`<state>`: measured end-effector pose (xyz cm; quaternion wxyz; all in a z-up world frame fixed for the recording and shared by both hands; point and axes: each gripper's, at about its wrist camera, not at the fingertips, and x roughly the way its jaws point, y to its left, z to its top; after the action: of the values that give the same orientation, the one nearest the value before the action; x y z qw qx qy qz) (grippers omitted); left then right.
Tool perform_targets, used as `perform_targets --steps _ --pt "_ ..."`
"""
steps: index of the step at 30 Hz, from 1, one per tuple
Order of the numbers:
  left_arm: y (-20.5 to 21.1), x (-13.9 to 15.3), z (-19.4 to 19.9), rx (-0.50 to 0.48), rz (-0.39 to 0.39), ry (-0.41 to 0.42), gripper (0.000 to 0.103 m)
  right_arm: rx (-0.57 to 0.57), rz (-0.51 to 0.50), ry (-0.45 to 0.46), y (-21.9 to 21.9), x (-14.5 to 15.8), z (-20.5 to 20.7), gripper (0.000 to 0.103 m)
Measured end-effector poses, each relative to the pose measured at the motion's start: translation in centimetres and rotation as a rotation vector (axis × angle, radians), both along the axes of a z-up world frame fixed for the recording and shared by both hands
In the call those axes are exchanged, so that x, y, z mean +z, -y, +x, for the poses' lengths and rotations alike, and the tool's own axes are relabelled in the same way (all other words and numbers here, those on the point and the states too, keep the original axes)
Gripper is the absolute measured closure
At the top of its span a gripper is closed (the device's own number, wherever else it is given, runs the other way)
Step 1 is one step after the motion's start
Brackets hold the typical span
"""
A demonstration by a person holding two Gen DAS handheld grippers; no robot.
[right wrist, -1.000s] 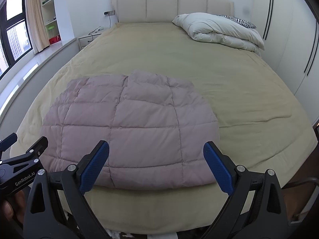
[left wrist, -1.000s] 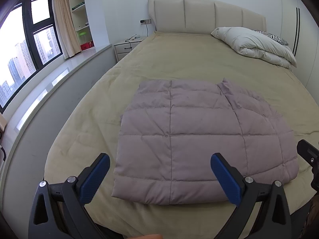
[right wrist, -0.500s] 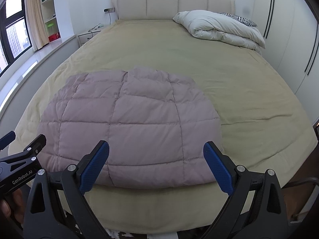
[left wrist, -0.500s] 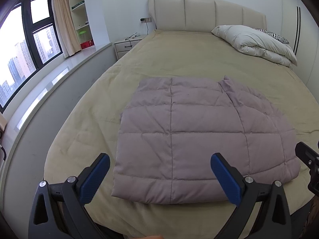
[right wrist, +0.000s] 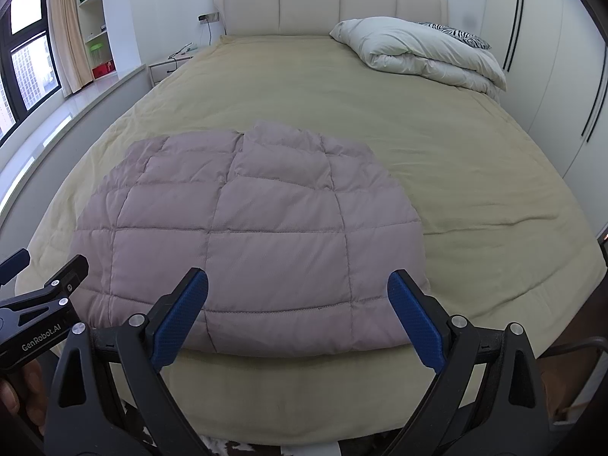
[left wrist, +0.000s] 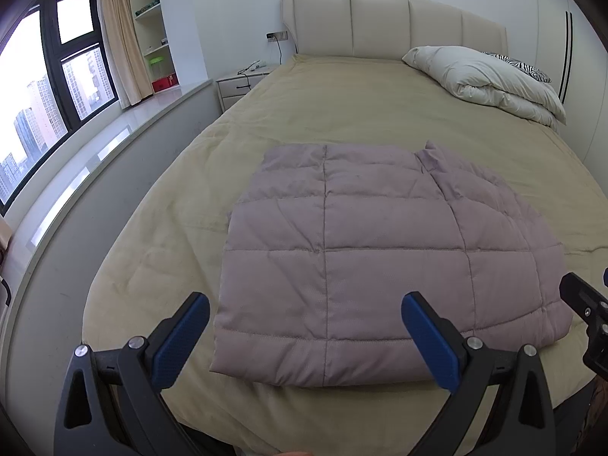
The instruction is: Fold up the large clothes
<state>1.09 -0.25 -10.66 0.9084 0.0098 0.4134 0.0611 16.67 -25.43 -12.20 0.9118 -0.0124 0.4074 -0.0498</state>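
Now both empty: left gripper (left wrist: 306, 336) & right gripper (right wrist: 298, 315) spread; pinch jacket (left wrist: 380, 258) hem corners at 6, lift evenly.

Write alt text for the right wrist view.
A folded mauve quilted jacket lies flat near the foot of a beige bed, just beyond the open right claw. A white duvet is bundled by the headboard.

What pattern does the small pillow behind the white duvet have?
Black-and-white zebra stripes on the pillow, seen best in the right wrist view, behind the duvet.
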Motion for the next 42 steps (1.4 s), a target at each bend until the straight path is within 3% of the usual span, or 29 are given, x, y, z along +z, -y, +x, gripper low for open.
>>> perform_targets --steps 42 --pt "0.3 -0.4 -0.2 -0.012 -0.008 -0.012 0.0 -0.003 0.015 -0.02 0.2 -1.2 0.1 0.006"
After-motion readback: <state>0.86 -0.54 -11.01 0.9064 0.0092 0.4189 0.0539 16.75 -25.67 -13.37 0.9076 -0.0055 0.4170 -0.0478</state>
